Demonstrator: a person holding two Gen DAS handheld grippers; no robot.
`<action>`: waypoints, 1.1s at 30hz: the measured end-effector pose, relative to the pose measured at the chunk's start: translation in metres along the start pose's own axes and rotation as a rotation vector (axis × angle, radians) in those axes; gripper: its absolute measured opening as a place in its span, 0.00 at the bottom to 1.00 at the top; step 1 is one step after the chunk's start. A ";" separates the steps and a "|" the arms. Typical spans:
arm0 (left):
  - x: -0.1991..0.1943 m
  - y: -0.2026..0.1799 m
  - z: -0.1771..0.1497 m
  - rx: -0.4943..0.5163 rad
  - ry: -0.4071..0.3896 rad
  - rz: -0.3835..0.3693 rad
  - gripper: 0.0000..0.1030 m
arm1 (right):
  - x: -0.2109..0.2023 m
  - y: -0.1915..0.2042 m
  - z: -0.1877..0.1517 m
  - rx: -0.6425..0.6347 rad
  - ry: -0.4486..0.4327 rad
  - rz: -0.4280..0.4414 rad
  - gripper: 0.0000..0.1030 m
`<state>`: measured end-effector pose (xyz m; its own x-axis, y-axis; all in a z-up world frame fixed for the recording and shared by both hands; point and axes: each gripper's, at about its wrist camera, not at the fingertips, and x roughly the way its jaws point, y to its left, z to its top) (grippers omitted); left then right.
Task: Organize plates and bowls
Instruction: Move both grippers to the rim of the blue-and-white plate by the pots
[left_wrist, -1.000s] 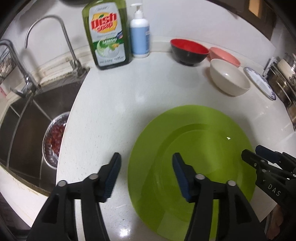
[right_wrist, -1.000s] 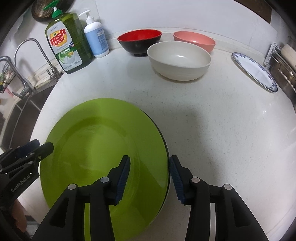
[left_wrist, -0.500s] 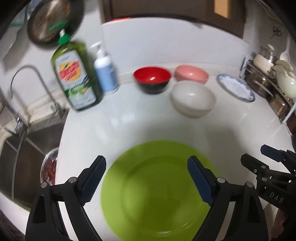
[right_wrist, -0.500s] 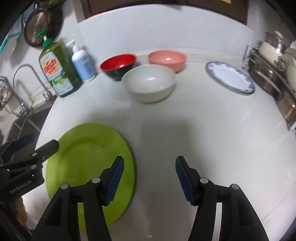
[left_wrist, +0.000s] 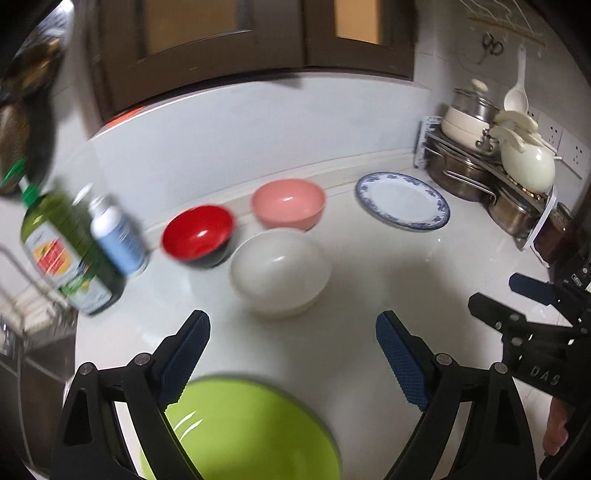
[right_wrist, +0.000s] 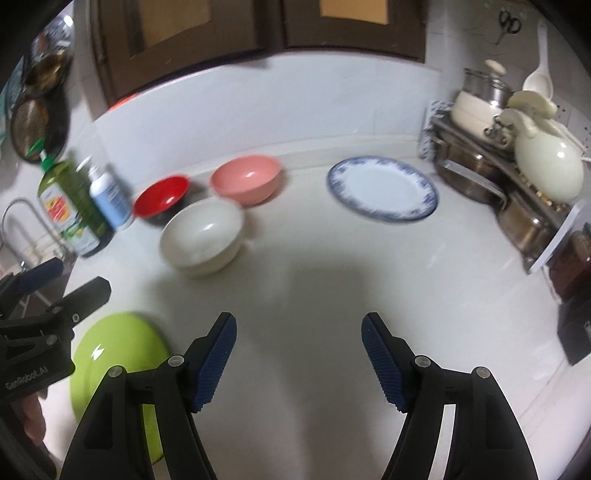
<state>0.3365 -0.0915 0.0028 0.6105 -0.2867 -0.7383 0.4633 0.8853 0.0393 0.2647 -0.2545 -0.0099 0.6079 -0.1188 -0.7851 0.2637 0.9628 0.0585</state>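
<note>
White counter (right_wrist: 332, 280): cream bowl (right_wrist: 201, 236) mid-left, red bowl (right_wrist: 160, 195) just beside it at 10 o'clock, pink bowl (right_wrist: 245, 179) just beside it at 1 o'clock. Blue-rimmed plate (right_wrist: 382, 188) sits apart at 2 o'clock of the cream bowl, near the pot rack (right_wrist: 491, 173) on the right. Dish soap bottle (right_wrist: 72, 206) and blue pump bottle (right_wrist: 109, 195) stand at the left edge by the faucet (right_wrist: 22, 221). Green plate (left_wrist: 251, 432) lies flat at near-left, under the left gripper (left_wrist: 293, 354). Left gripper: fingers spread wide, holding nothing. Right gripper (right_wrist: 299, 358): fingers wide apart, empty, above bare counter, nothing between it and the bowls.
</note>
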 end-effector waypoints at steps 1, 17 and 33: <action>0.005 -0.006 0.005 0.010 0.002 -0.001 0.89 | 0.001 -0.007 0.004 0.011 -0.005 -0.005 0.69; 0.071 -0.081 0.118 0.179 -0.010 0.015 0.89 | 0.030 -0.104 0.084 0.079 -0.060 -0.136 0.69; 0.198 -0.110 0.176 0.211 0.066 -0.081 0.82 | 0.128 -0.165 0.141 0.200 -0.021 -0.204 0.69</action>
<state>0.5194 -0.3097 -0.0288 0.5260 -0.3233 -0.7866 0.6371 0.7625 0.1127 0.4049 -0.4633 -0.0332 0.5415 -0.3125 -0.7804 0.5239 0.8515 0.0226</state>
